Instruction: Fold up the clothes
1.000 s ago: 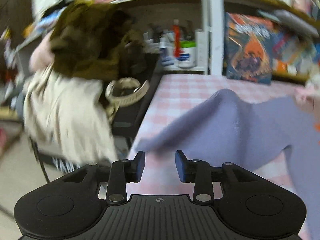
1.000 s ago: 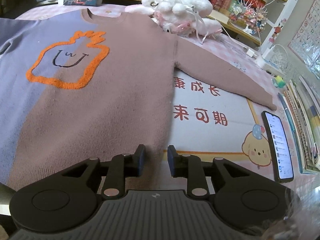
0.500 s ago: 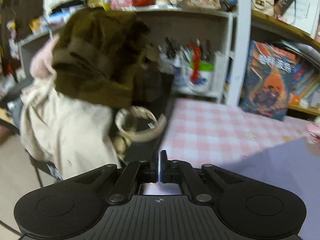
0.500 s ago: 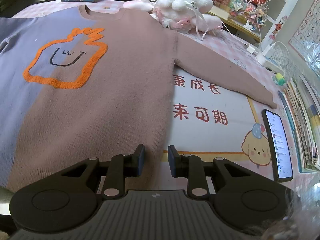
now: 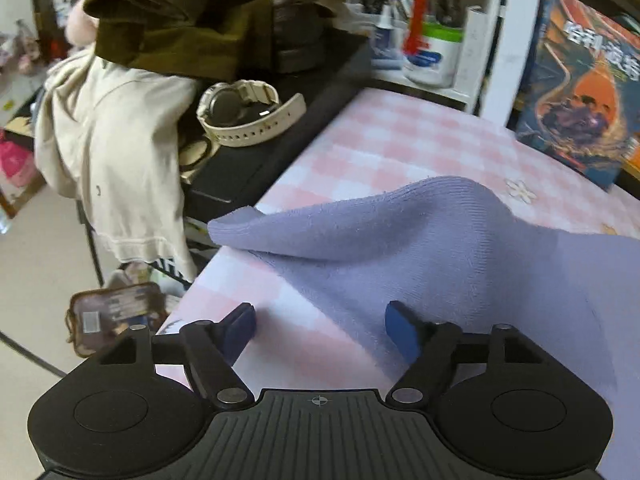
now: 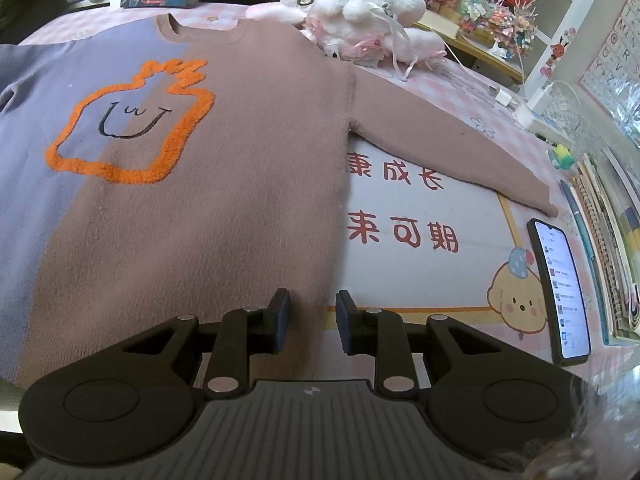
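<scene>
Left wrist view: my left gripper (image 5: 320,330) sits at the bottom centre of the frame with its blue-padded jaws spread wide; they have just been opening. The lilac knitted sleeve (image 5: 400,232) of the two-tone lilac-and-mauve knit sweater lies across the middle and right of the frame on the pink-and-white checked tablecloth (image 5: 400,136). Its cuff end points to the left and sticks up slightly near the table edge. The sleeve's lower edge runs between the jaws. The right pad sits against the fabric, though I cannot tell whether it actually touches; the left pad is over bare cloth. Nothing is pinched: released.

Upper left of the frame: a cream strap wristwatch (image 5: 248,110) rests on a black box, with an olive-brown garment (image 5: 168,12) piled above a beige one (image 5: 108,152).

Right wrist view: my right gripper (image 6: 312,322) is at the bottom centre, jaws set a narrow gap apart. The sweater's (image 6: 200,200) mauve side hem runs up between the pads. I see daylight on both sides of the fabric, so not clenched on it. The sweater is spread flat, front up, filling the left and centre; an orange fuzzy outline with a smiling face (image 6: 128,120) sits at left centre. Its mauve sleeve (image 6: 452,156) stretches toward the right over a white printed desk mat with red characters (image 6: 400,240). A lit smartphone (image 6: 560,292) lies at the right edge, and a white plush toy (image 6: 356,8) at top centre, just beside the sweater's shoulder.
</scene>
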The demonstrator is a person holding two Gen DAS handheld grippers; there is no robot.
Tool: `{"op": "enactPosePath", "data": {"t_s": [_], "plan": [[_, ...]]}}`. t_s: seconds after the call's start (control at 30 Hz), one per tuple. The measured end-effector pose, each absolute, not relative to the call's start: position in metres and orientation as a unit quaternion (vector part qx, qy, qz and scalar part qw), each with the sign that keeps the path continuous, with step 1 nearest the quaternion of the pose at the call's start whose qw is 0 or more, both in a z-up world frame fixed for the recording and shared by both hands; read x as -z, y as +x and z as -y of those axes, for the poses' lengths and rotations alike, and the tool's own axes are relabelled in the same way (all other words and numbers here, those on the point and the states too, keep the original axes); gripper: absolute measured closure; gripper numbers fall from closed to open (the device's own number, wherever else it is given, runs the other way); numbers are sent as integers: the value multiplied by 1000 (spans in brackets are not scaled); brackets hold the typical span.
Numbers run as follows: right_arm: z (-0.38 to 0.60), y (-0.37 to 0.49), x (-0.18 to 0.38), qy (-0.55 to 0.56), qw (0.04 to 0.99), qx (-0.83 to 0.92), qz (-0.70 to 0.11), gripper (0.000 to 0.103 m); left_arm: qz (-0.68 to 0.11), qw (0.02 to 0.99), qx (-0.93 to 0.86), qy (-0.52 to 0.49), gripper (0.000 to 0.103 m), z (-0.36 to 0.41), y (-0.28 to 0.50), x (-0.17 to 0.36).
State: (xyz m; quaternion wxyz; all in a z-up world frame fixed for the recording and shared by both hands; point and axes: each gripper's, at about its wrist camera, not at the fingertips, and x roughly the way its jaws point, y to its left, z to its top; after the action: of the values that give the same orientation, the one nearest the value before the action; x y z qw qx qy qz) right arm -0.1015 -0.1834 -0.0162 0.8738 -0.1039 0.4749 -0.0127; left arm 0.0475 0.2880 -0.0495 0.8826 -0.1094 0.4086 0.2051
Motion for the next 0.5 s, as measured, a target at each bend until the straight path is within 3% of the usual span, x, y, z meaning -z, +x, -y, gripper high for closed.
{"op": "enactPosePath", "data": {"t_s": [0.03, 0.07, 0.13, 0.3, 0.4, 0.5], "plan": [[184, -102, 16, -101, 875, 12, -473, 79, -402, 885, -203, -119, 69, -288, 47, 49], [185, -103, 16, -98, 876, 12, -472, 79, -394, 888, -197, -133, 94, -290, 46, 46], [186, -104, 17, -93, 878, 11, -469, 79, -380, 883, -202, -187, 102, -301, 40, 42], [189, -104, 16, -86, 880, 4, -468, 79, -263, 914, -216, -221, 102, -296, -20, 1], [191, -104, 16, -82, 881, 2, -466, 79, -299, 905, -207, -220, 98, -303, -27, 13], [190, -102, 16, -85, 881, -3, -465, 79, -322, 879, -201, -289, 92, -322, -31, 28]]}}
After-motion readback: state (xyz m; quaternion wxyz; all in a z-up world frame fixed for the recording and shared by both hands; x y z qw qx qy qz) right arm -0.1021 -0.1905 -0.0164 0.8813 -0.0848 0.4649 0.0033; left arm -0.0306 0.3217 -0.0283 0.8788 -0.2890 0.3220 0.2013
